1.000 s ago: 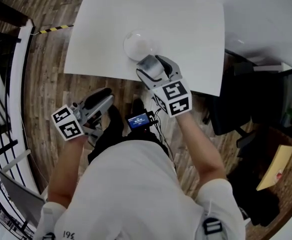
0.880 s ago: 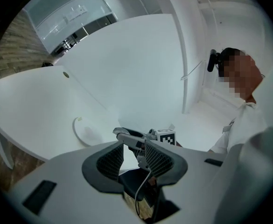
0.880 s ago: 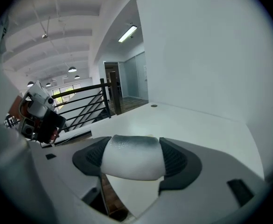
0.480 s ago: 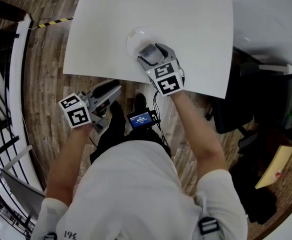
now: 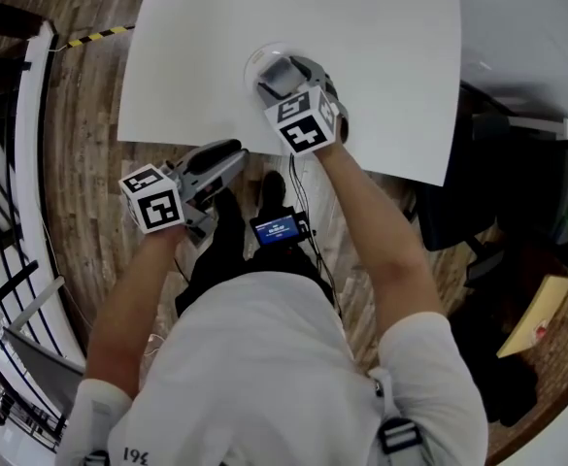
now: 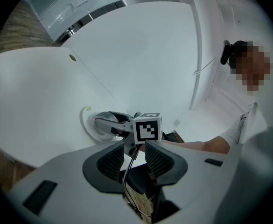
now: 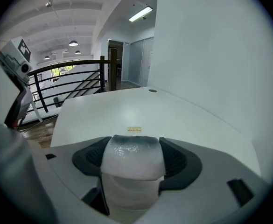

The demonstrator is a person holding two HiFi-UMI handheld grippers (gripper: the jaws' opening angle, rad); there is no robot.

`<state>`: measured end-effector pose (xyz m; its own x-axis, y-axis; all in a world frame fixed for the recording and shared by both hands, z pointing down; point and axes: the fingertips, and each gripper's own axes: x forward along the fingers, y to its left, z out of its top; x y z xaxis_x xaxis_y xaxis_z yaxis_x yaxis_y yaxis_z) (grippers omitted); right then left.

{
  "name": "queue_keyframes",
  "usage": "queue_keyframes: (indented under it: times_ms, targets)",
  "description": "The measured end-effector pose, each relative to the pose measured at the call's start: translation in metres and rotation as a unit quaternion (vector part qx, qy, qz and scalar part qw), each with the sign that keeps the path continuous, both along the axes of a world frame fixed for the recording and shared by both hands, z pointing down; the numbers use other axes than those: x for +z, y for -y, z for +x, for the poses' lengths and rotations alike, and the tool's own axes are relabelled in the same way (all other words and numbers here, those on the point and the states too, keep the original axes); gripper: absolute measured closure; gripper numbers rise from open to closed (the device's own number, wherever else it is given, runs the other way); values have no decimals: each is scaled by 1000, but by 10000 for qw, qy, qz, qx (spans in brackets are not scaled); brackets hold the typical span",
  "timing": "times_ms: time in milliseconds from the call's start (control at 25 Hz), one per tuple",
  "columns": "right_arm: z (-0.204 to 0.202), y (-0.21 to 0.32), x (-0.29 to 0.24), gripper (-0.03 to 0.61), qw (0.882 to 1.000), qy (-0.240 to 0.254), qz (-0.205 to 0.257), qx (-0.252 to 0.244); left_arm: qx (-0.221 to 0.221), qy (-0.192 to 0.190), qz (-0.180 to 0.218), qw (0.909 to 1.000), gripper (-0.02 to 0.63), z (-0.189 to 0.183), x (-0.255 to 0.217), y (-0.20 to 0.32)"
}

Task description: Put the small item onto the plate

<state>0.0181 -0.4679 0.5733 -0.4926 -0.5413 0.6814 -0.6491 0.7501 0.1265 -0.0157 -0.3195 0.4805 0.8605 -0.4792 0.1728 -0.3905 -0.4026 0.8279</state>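
Now we have carried our right gripper [image 5: 282, 74] in from the tabletop's [image 5: 381, 37] near edge to hang over the plate [image 5: 252, 64], jaws clamped on the item [image 7: 132, 160]. Release looks next. Our left gripper [image 5: 227, 155] idles off that edge, jaws slightly apart, empty.

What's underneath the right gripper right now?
The white plate: only its rim shows beside the right gripper, whose jaws clamp a small pale item. The plate's middle is covered by the gripper.
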Motion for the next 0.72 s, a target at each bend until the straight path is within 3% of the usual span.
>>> queue_keyframes:
  times_ms: [360,720]
  targets:
    - [10,4,20,255,9997,-121,-44,211,44,16,-74,10000,486,-3,7,-3]
    - [10,6,24,253,9992,111,-211,329,43,-25,-89,9999,487,-1,7,-8]
